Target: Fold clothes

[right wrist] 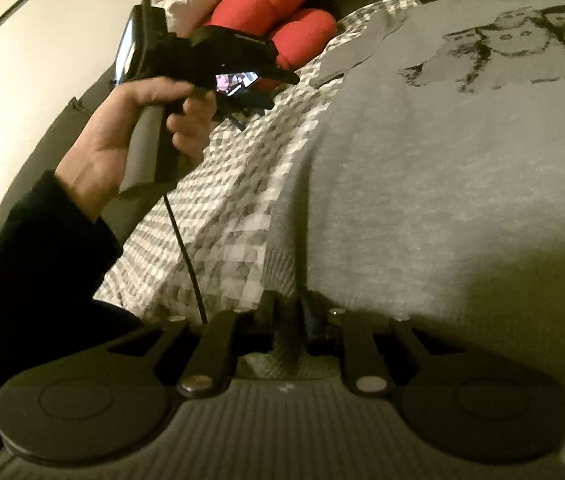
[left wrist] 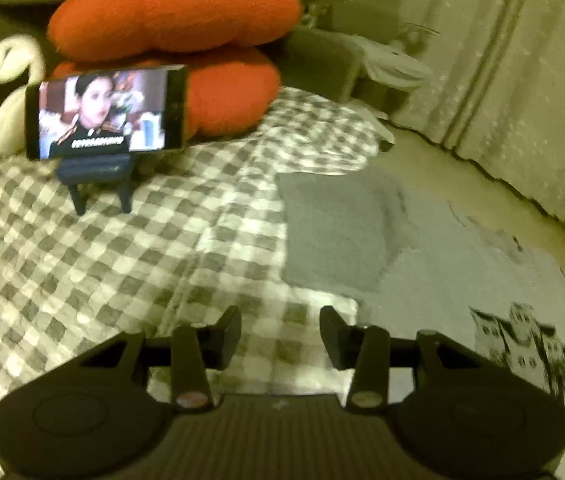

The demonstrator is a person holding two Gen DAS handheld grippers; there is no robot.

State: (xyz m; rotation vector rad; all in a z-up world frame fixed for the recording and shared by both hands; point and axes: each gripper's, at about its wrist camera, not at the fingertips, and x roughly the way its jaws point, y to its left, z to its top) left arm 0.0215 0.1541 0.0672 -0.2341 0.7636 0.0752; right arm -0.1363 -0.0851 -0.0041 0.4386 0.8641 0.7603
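The left gripper (left wrist: 280,330) is hovering with its fingers spread, holding nothing; the grey sweatshirt (left wrist: 422,264) is lying ahead and right of its fingertips on the checked bedspread (left wrist: 102,248). The right gripper (right wrist: 287,312) is pinching the sweatshirt's ribbed hem (right wrist: 280,268).

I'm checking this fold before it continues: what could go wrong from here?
The right gripper pinches only the grey sweatshirt hem, so the cloth may slip or bunch when lifted. The left gripper is open and holds nothing, so the fold could skew. The phone on its small stand could topple if the checkered blanket is dragged.
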